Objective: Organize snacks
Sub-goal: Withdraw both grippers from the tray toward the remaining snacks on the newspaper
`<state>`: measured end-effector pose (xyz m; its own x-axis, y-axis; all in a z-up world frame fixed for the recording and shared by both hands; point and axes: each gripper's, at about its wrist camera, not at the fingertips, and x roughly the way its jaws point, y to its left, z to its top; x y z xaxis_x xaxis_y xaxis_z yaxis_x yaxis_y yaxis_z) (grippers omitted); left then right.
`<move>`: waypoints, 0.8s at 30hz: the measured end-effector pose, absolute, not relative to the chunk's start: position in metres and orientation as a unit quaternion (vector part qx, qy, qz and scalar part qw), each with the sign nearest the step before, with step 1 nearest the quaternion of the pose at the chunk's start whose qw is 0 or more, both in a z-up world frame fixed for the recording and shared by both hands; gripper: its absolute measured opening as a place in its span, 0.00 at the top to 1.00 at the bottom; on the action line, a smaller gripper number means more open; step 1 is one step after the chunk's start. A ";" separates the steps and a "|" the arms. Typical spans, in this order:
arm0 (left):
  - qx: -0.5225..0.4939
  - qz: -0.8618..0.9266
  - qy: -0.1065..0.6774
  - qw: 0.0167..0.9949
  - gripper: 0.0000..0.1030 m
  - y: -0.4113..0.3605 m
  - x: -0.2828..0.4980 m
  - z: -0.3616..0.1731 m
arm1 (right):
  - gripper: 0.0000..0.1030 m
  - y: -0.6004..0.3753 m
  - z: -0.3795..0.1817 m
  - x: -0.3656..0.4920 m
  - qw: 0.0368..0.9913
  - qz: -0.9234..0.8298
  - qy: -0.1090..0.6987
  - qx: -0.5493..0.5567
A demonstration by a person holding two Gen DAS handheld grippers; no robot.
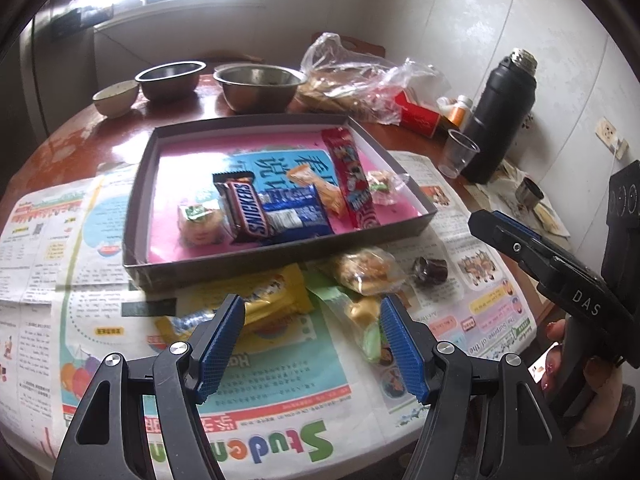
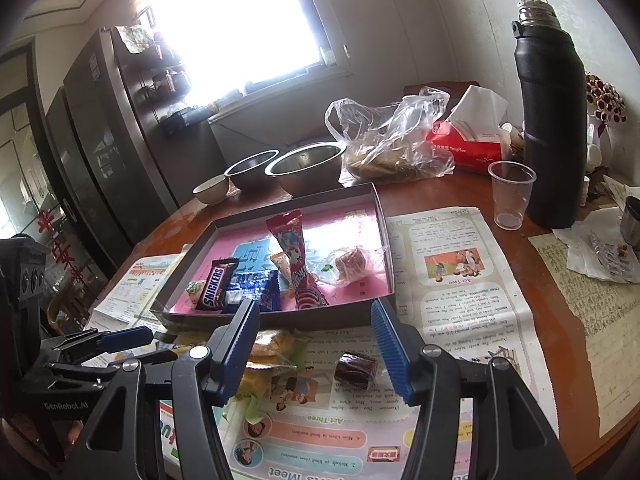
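A shallow grey box (image 1: 132, 184) with a pink floor holds a Snickers bar (image 1: 244, 208), a blue packet (image 1: 296, 212), a red stick packet (image 1: 352, 176) and several small wrapped sweets. The box also shows in the right wrist view (image 2: 384, 232). In front of the box on the newspaper lie a yellow bar (image 1: 272, 300), a clear bag of biscuits (image 1: 364, 272), a gold and green sweet (image 1: 364, 320) and a dark brown sweet (image 1: 430, 272), also in the right wrist view (image 2: 356, 368). My left gripper (image 1: 312, 344) is open above the yellow bar. My right gripper (image 2: 316, 344) is open near the brown sweet.
Two steel bowls (image 1: 260, 84) and a small bowl (image 1: 116, 96) stand behind the box. A plastic bag of bread (image 2: 392, 148), a red tissue pack (image 2: 468, 144), a black flask (image 2: 552, 120) and a clear cup (image 2: 510, 192) stand at the back right. Newspaper (image 2: 452, 280) covers the table.
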<state>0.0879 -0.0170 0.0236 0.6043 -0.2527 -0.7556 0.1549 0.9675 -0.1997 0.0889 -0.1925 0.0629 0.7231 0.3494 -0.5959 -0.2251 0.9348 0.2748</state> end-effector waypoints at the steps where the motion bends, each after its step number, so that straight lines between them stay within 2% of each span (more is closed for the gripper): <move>1: -0.056 -0.116 0.432 0.893 0.30 -0.019 0.088 0.023 | 0.44 -0.193 0.062 0.088 0.923 0.155 0.339 0.090; 24: -0.044 -0.130 0.452 0.881 0.30 -0.039 0.088 0.007 | 0.44 -0.190 0.036 0.080 0.914 0.146 0.374 0.056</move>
<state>0.0876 -0.0385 0.0073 0.5576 -0.2700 -0.7849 0.1899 0.9620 -0.1961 0.0804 -0.1903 0.0360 0.6776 0.3083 -0.6677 -0.2247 0.9513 0.2112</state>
